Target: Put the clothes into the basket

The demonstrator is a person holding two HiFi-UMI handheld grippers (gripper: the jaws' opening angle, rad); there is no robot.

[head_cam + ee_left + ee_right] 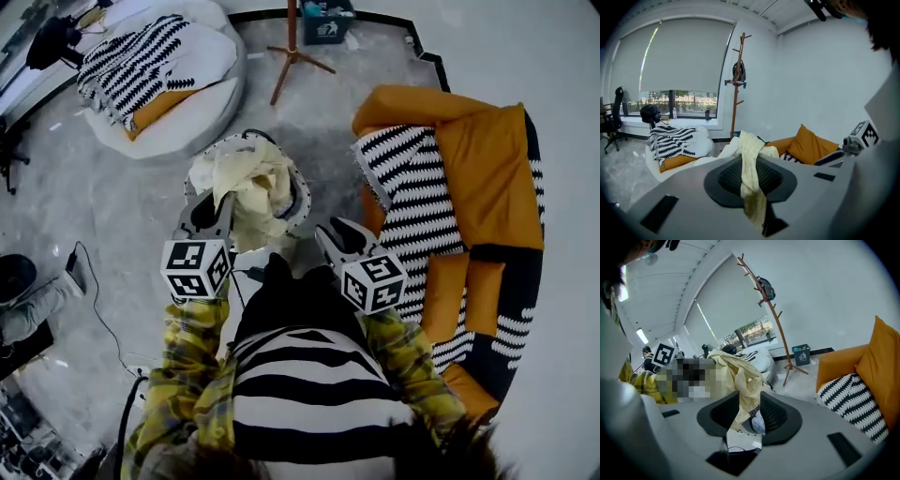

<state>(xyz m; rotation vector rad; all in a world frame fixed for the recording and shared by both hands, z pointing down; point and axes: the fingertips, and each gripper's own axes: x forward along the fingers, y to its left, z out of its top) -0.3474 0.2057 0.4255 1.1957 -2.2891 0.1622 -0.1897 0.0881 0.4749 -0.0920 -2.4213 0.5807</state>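
Observation:
A pale yellow garment point(251, 180) hangs bunched over a round basket with a dark patterned rim point(302, 199) on the floor ahead of me. My left gripper point(217, 201) is at the basket's left side, shut on a fold of the garment. In the left gripper view the cloth point(751, 161) runs straight through the closed pads of the left gripper point(749, 176). My right gripper point(328, 234) is at the basket's near right. In the right gripper view a thick bunch of the same garment point(740, 380) is pinched between the pads of the right gripper point(749, 411).
An orange sofa point(487, 159) with a black-and-white zigzag blanket point(412, 187) stands close on the right. A round white cushion bed point(178, 112) with another zigzag blanket lies at the upper left. A wooden coat stand point(292, 47) and a bin point(328, 22) stand behind. A cable point(98, 309) crosses the floor at the left.

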